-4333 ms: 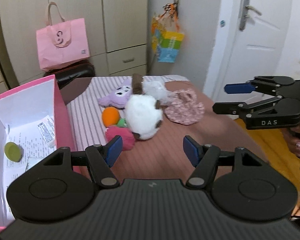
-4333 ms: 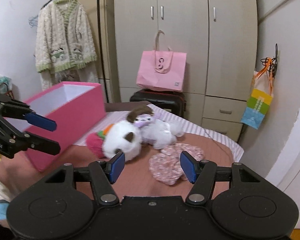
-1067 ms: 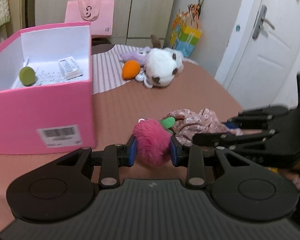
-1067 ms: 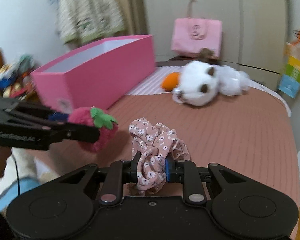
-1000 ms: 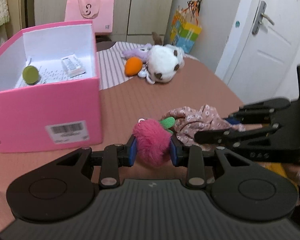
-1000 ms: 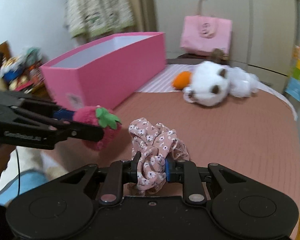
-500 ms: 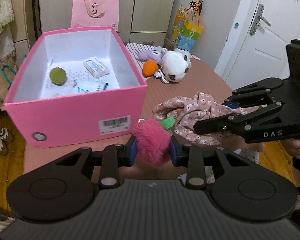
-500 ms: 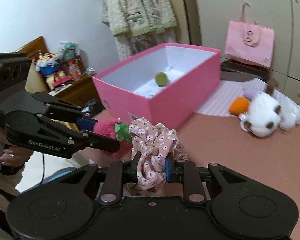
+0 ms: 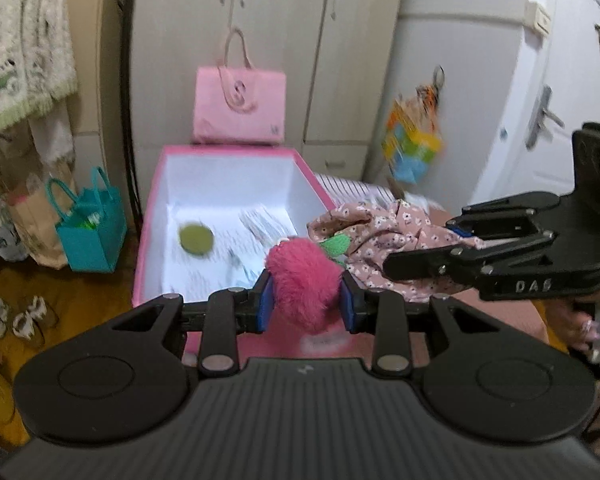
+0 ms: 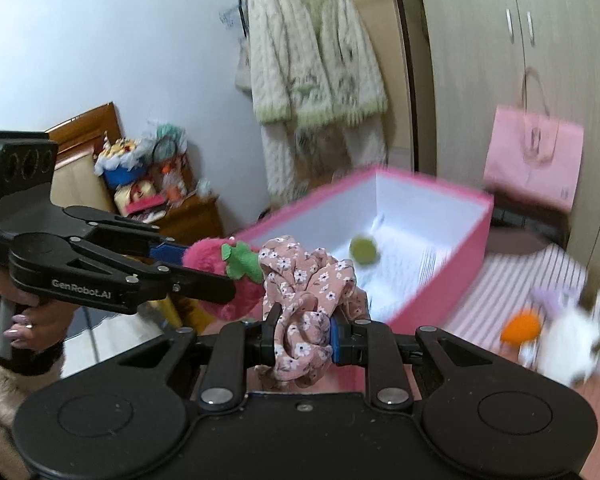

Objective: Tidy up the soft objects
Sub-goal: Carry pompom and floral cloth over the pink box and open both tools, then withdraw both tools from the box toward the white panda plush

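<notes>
My left gripper (image 9: 305, 304) is shut on a fuzzy pink plush strawberry (image 9: 302, 284) with a green leaf, held in the air over the near end of the open pink box (image 9: 152, 216). My right gripper (image 10: 303, 340) is shut on a pink floral cloth (image 10: 308, 292) and holds it right beside the strawberry (image 10: 220, 276). In the left wrist view the cloth (image 9: 384, 236) hangs from the right gripper (image 9: 428, 258) just over the box's right wall. The pink box (image 10: 432, 276) holds papers and a green round thing (image 10: 364, 251).
A white plush toy (image 10: 568, 348), an orange plush (image 10: 522, 326) and a purple plush lie on the striped and brown bed (image 10: 512, 280) to the right. A teal bag (image 9: 92, 232) and shoes (image 9: 12, 316) are on the floor at left. A pink tote (image 9: 240, 108) stands behind the box.
Both grippers have lifted and swung left toward the pink box, carrying the strawberry and the floral cloth. The box now lies directly ahead and below them. The plush pile has slid off to the right.
</notes>
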### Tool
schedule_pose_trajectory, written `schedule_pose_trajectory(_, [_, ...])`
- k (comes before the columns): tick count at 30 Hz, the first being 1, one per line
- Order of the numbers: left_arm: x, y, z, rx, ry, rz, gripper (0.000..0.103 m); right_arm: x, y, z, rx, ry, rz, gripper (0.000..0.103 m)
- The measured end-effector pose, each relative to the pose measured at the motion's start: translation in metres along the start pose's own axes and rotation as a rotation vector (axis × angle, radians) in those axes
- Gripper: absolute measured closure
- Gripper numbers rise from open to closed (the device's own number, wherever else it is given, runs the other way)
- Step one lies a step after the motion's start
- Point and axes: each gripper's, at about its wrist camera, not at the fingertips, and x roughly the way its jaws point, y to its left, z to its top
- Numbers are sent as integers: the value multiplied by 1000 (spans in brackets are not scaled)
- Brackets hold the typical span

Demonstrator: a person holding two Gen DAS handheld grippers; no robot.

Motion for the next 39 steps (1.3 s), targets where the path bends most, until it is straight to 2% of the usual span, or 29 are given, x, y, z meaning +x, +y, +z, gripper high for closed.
schedule_pose_trajectory(4, [14,13,14,-19,-29,22,71,20,-3,18,-36,-47,-27,78])
schedule_pose_trajectory(8, [38,25,23,-7,-68,81,70,46,-15,32,-36,-51,-46,78])
schedule_pose_trajectory(12, [65,31,47,-1,-12,7,70,72,-35,43,-5,-73,-70,78])
schedule_pose_trajectory(17, [94,36,60,48,8,81,70,95,-53,52,-12,-16,-79,78])
schedule_pose_trajectory(20, [114,50,60,10,73,79,70,112,-68,53,-5,38,-95,78])
schedule_pose_trajectory(24, [134,58,54,31,138,168,70,135,-80,54,-14,112,-112,77])
schedule_pose_trajectory(27, [143,66,54,6,172,169,68,150,-83,57,-22,153,-110,72])
schedule_pose_trajectory(28, [143,67,54,-2,169,174,63,153,-84,58,-25,157,-114,72])
schedule_pose_trajectory(31, [141,67,54,17,132,214,51,160,-85,57,-18,160,-148,57])
schedule_pose_trajectory(35, [125,60,49,44,74,254,41,157,-90,56,29,147,-135,50])
schedule_pose_trajectory(39, [99,52,45,24,78,167,37,137,-90,54,67,124,-126,50])
